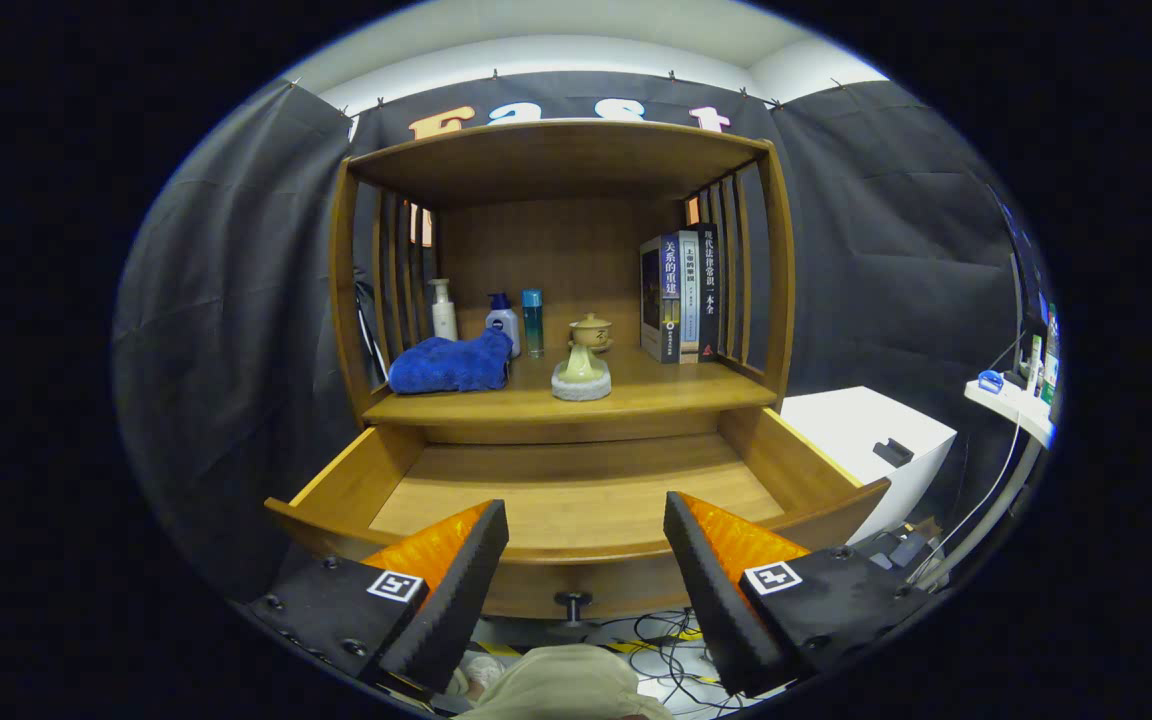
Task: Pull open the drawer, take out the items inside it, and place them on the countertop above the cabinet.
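Drawer [576,500] pulled out, just beyond the jaws, its knob [572,603] low between them. Gripper [586,560] jaws spread wide, holding nothing, level and facing the cabinet. On the desk [656,395] above: blue towel [451,363] far left, small vase [581,373] centre, books [681,297] right.

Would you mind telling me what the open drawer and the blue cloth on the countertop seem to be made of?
Drawer: apparently wood, smooth light-brown finish with faint grain. Blue cloth: soft, plush fabric, probably a towel, lying crumpled. Gripper: jaws open, just before the drawer front.
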`<action>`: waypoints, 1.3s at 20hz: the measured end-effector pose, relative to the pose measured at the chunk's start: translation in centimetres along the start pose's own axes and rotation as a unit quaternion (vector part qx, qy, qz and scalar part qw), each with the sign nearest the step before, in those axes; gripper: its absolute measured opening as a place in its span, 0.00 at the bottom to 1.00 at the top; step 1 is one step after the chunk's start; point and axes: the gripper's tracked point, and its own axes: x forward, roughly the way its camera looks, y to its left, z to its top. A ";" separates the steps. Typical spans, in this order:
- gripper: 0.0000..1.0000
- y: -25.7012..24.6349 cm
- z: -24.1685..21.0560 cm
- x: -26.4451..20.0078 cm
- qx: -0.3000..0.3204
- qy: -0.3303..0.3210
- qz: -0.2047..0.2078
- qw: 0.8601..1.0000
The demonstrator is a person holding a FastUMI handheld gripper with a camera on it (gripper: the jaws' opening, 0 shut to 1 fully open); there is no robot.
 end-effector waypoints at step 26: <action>0.98 -0.2 -4.0 6.9 0.025 0.043 -0.010 0.999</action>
